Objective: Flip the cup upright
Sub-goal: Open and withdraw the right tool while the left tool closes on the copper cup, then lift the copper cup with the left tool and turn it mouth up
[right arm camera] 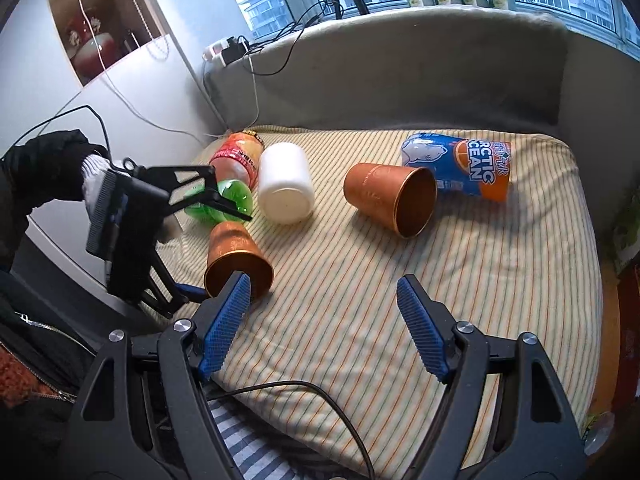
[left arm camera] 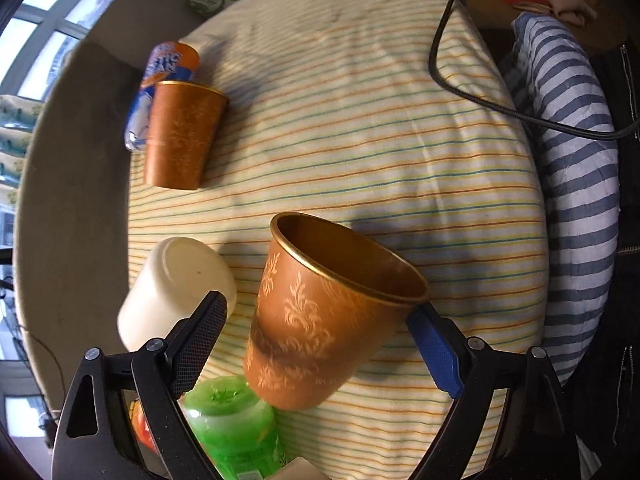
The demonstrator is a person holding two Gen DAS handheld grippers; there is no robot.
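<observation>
A copper cup with a leaf pattern (left arm camera: 324,312) lies on its side on the striped cushion, mouth facing away from the left gripper; it also shows in the right wrist view (right arm camera: 234,258). My left gripper (left arm camera: 320,320) is open with its fingers either side of this cup, blue pad (left arm camera: 434,350) near the rim. It also shows in the right wrist view (right arm camera: 192,240). A second copper cup (left arm camera: 180,136) (right arm camera: 390,198) lies on its side farther off. My right gripper (right arm camera: 324,320) is open and empty over the cushion.
A white jar (left arm camera: 176,288) (right arm camera: 286,182), a green bottle (left arm camera: 232,420) (right arm camera: 224,200), a red-labelled bottle (right arm camera: 238,154) and a blue Arctic Ocean pack (right arm camera: 460,166) (left arm camera: 160,84) lie on the cushion (right arm camera: 440,300). A black cable (left arm camera: 460,84) crosses the cushion edge. A grey sofa back (right arm camera: 400,64) stands behind.
</observation>
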